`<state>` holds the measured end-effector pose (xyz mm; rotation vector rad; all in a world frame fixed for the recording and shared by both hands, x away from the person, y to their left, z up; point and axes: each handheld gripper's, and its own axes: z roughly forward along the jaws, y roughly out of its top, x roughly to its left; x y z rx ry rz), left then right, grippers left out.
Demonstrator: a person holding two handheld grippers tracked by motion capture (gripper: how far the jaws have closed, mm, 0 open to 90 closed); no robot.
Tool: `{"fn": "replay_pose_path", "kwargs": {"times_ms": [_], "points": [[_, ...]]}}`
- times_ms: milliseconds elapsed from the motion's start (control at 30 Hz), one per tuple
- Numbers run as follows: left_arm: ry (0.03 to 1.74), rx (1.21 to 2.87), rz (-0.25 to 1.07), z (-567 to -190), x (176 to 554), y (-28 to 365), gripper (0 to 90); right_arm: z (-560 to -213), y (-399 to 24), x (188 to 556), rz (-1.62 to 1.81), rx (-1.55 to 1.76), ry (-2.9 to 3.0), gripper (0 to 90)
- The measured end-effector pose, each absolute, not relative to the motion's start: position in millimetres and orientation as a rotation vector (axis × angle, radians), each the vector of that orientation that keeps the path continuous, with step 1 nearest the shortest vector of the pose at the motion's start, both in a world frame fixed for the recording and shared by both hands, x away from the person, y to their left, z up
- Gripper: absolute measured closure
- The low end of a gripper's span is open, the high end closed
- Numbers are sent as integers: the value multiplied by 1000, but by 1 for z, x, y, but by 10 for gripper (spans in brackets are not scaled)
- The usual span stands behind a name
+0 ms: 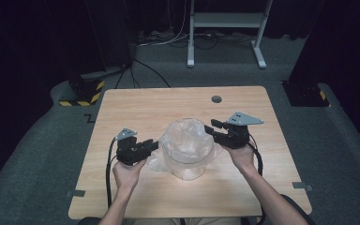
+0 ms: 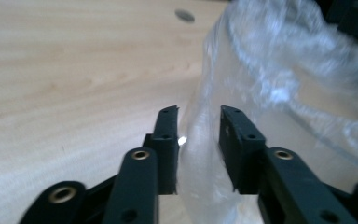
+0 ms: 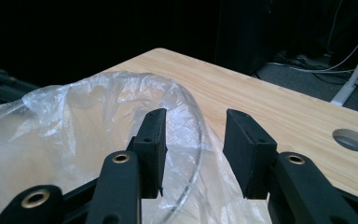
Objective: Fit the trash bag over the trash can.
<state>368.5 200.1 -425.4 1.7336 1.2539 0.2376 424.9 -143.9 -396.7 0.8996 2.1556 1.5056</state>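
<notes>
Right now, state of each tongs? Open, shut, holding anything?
Left tongs: open, jaws either side of the clear plastic bag, not clamped.
Right tongs: open, jaws straddling the rim of the clear container, holding nothing.

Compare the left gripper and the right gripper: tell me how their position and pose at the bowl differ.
The left gripper sits low beside the clear bowl, its jaws straddling the plastic liner on the bowl's outside; the right gripper is raised at the rim, its jaws straddling rim and liner from above. The left one lies nearer the person, the right one farther off. Both are black, hand-held and open.
</notes>
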Motion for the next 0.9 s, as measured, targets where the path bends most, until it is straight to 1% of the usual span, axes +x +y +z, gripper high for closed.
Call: {"fn": "replay_pose_path", "kwargs": {"times_ms": [133, 233, 433, 567, 633, 700, 800, 900], "points": [[1262, 1786, 177, -434, 374, 196, 826, -399, -141, 426, 1496, 893, 2176, 588], [1272, 1824, 127, -443, 382, 190, 896, -400, -141, 424, 1491, 888, 2180, 588], [1300, 1882, 82, -457, 399, 178, 900, -404, -144, 419, 1474, 901, 2187, 589], [1324, 1882, 101, -460, 406, 178, 899, -404, -148, 414, 1463, 906, 2184, 588], [1350, 1859, 102, -460, 409, 179, 854, -404, -150, 411, 1461, 907, 2176, 587], [1362, 1808, 90, -457, 409, 181, 756, -402, -152, 408, 1461, 904, 2169, 578], [1372, 1763, 116, -449, 404, 185, 609, -399, -155, 402, 1463, 889, 2150, 548], [1377, 1699, 129, -439, 396, 193, 498, -394, -159, 396, 1477, 882, 2119, 509]]}}
